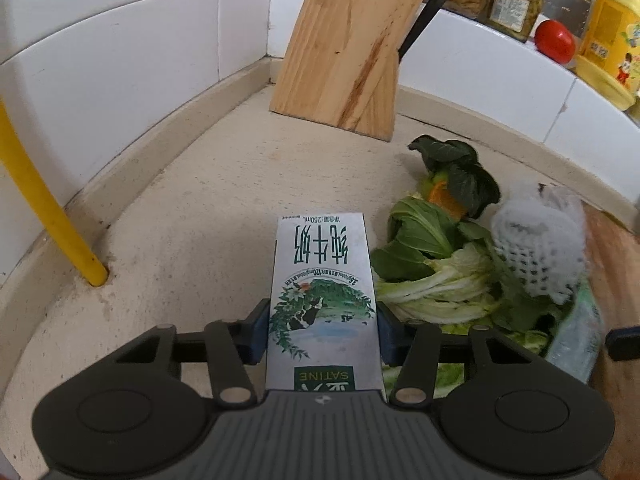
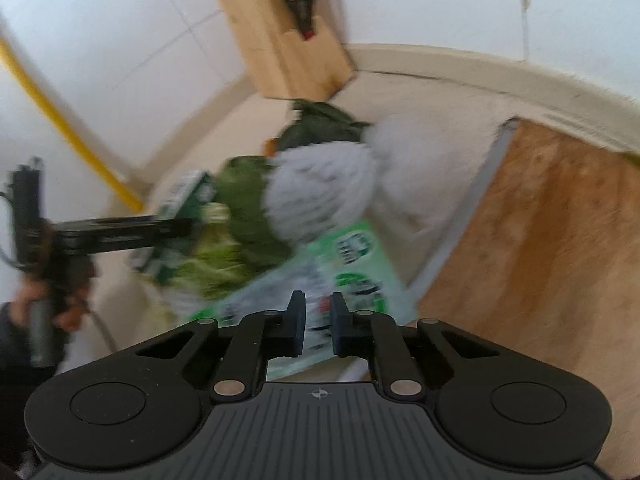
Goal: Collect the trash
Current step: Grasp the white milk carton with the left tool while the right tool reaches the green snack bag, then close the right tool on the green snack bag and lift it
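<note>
My left gripper [image 1: 322, 332] is shut on a white milk carton [image 1: 320, 280] with green print, its blue pads pressed on the carton's two sides just above the beige counter [image 1: 192, 216]. To its right lies a pile of vegetable scraps [image 1: 432, 264] with a white foam net [image 1: 536, 248] on top and a green-and-white plastic wrapper [image 1: 576, 332] beside it. In the blurred right wrist view my right gripper [image 2: 319, 328] hovers over that wrapper [image 2: 360, 272], its jaws a narrow gap apart with the wrapper's print showing between them. The pads do not visibly press on the wrapper.
A wooden knife block [image 1: 344, 52] stands in the tiled corner. A yellow pipe [image 1: 44, 208] rises from the counter at the left. Jars [image 1: 516, 4], a tomato [image 1: 554, 40] and a yellow bottle [image 1: 612, 36] sit on the back ledge. A wooden cutting board [image 2: 540, 240] lies to the right.
</note>
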